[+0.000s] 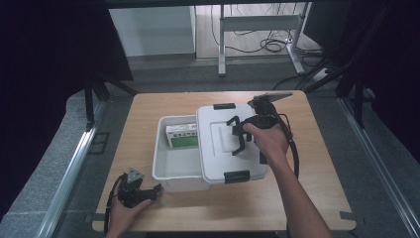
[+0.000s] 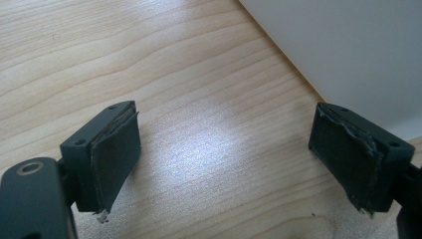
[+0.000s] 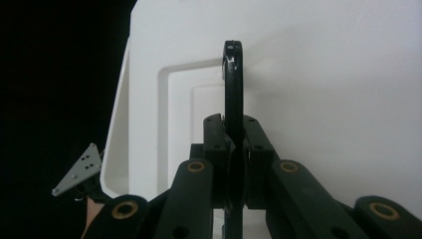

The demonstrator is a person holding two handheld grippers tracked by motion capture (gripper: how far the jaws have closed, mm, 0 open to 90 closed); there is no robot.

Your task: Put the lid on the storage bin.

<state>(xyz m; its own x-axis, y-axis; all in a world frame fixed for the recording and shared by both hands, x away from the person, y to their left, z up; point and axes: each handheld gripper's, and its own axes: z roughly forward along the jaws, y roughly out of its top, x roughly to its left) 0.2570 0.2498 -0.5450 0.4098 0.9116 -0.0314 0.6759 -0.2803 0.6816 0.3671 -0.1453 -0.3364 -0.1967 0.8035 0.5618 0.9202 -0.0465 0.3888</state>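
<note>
High view: the white lid point(image 1: 218, 141) lies across the right part of the white box point(image 1: 171, 171), gripped by its black handle point(image 1: 236, 135) near the middle of the lid's top. The right gripper point(image 1: 237, 134) is clamped on that handle; in the right gripper view its jaws sit pressed together on the thin black handle point(image 3: 233, 89), which stands up edge-on against the lid's recessed panel point(image 3: 179, 99). The lid overhangs the box's right side, with one black latch point(image 1: 224, 106) at its far edge and another point(image 1: 236, 176) at its near edge. The left part of the box is uncovered, and a green-and-white packet point(image 1: 182, 136) lies inside against the far wall.

The box sits about mid-table point(image 1: 297, 198), with bare wood to the right of the lid, along the near edge, and in a wide strip to the left. The left gripper point(image 1: 146, 192) rests near the table's near-left corner, just beside the box's near-left corner. In the left gripper view its pads point(image 2: 117, 159) stand wide apart over bare wood, nothing between them, the box wall point(image 2: 358, 55) close by.
</note>
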